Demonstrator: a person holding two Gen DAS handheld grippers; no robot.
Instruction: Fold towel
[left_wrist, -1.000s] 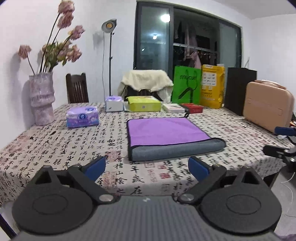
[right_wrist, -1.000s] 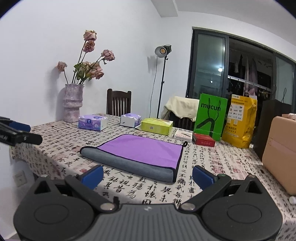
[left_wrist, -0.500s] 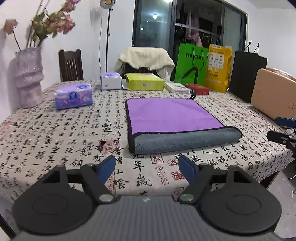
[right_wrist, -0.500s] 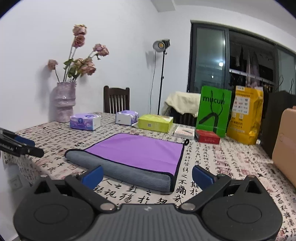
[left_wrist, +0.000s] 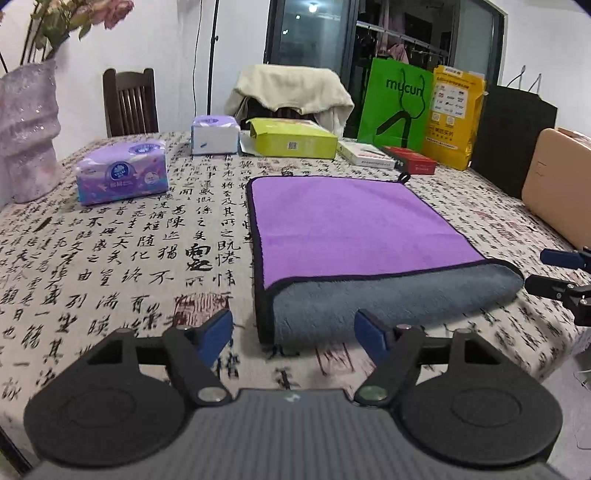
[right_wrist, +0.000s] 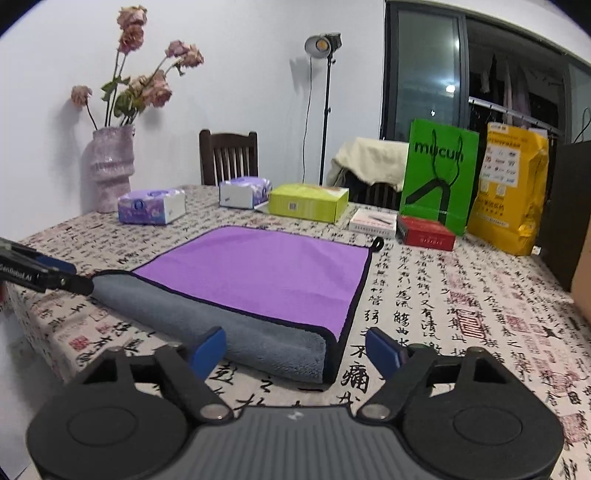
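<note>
I have the towel (left_wrist: 354, 229) lying flat on the table (left_wrist: 122, 254), purple side up, with its near edge already rolled or doubled over so a thick grey band faces me. A small hanging loop (right_wrist: 377, 243) sits at the far right corner. Both grippers are off the cloth: the left gripper (left_wrist: 293, 334) is just short of the near left corner of the grey band, the right gripper (right_wrist: 297, 349) just short of the near right corner. Both sets of jaws are spread wide and hold nothing.

I judge the towel to be plush microfibre: light, soft, limp, with no stiffness of its own. It will sag between two holds and drag along the printed tablecloth rather than slide cleanly, so it may pull the tablecloth with it. The pile looks grippy, not slippery, and nothing here is fragile.

I would take it at the two near corners, pinching through the whole thickness of the grey band at the black binding, where the hem gives the pads something firmer to bite. A shallow pinch may catch only the top layer and let the fold open as I lift.
</note>
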